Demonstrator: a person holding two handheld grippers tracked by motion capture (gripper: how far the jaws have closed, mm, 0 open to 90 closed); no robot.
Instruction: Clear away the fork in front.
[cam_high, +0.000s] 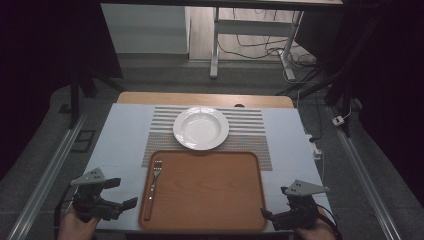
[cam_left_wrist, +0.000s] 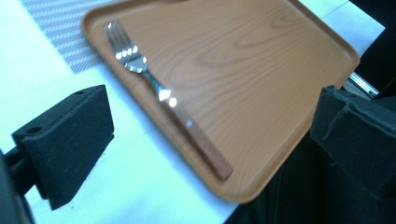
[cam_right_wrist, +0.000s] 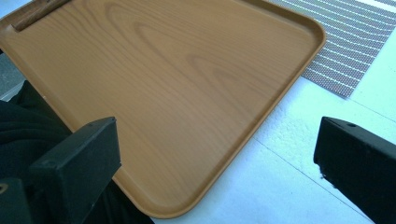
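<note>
A brown wooden tray (cam_high: 210, 187) lies at the table's near edge. A fork (cam_high: 153, 186) with a wooden handle rests along its left side, tines pointing away; the left gripper view shows the fork (cam_left_wrist: 159, 91) on the tray (cam_left_wrist: 243, 60) just ahead of the jaws. Beyond the tray a white deep plate (cam_high: 201, 128) sits on a striped placemat (cam_high: 250, 131). My left gripper (cam_high: 122, 194) is open at the tray's near left corner, holding nothing. At the tray's near right corner my right gripper (cam_high: 272, 206) is open too, with the tray (cam_right_wrist: 177, 79) before its jaws.
A pale blue-white cloth (cam_high: 117, 135) covers the table, with a wooden strip (cam_high: 205, 98) at the far edge. Metal rails (cam_high: 47, 172) run along both sides. Table legs and cables (cam_high: 280, 50) stand on the floor beyond.
</note>
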